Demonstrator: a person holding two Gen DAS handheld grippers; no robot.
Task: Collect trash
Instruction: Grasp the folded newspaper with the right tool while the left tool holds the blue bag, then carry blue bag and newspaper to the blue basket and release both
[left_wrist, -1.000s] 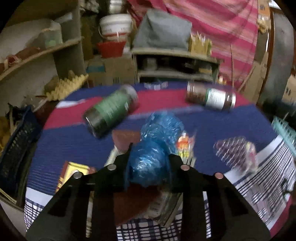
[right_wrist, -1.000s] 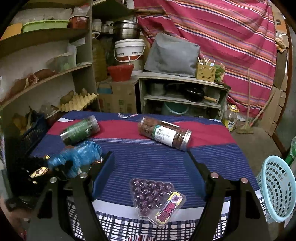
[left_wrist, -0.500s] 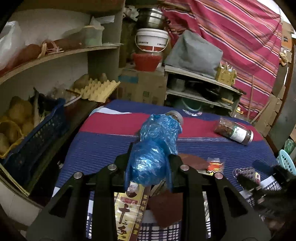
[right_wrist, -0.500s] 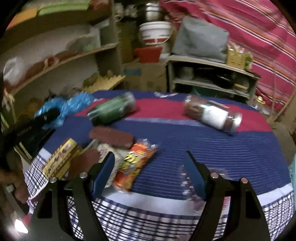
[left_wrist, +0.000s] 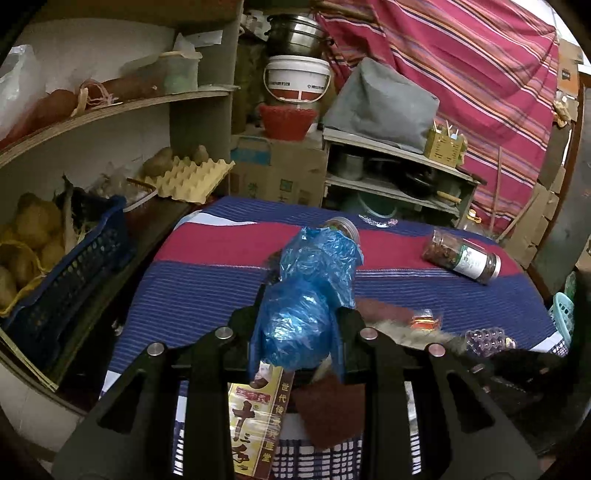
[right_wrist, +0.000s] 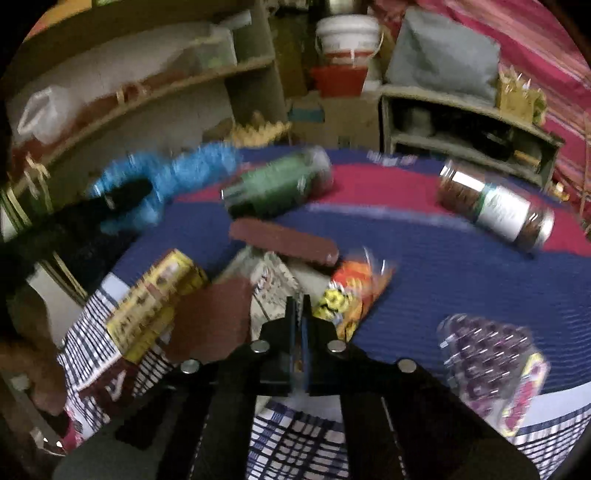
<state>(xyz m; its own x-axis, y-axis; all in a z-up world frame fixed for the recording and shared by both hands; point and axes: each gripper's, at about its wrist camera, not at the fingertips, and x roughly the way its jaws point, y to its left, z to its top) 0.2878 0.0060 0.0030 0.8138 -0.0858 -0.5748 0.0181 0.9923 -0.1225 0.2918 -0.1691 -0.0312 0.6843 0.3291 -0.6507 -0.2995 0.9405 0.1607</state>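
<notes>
- The left gripper is clamped on a crumpled blue plastic bag and holds it up over the near left part of the table; compared with a second ago the bag has been carried to the left and a little higher, and the grip on it is unchanged.
- The right gripper had its jaws wide apart a second ago, over the purple blister pack. Now they are together, swung left to the pile of wrappers at the near edge of the table.
- Its tips sit at the pale wrapper, between the brown sachet and the orange snack packet. The picture is blurred, so I cannot tell whether a thin piece of wrapper is pinched or the jaws met on nothing.
- Judgement: with the bag up and to the left, the right gripper seems to be starting to pick litter for it.
- Left lying on the cloth: the yellow box, a brown bar, the green jar and the brown jar farther back.
- A pale blue basket stands off the right edge of the table.
</notes>
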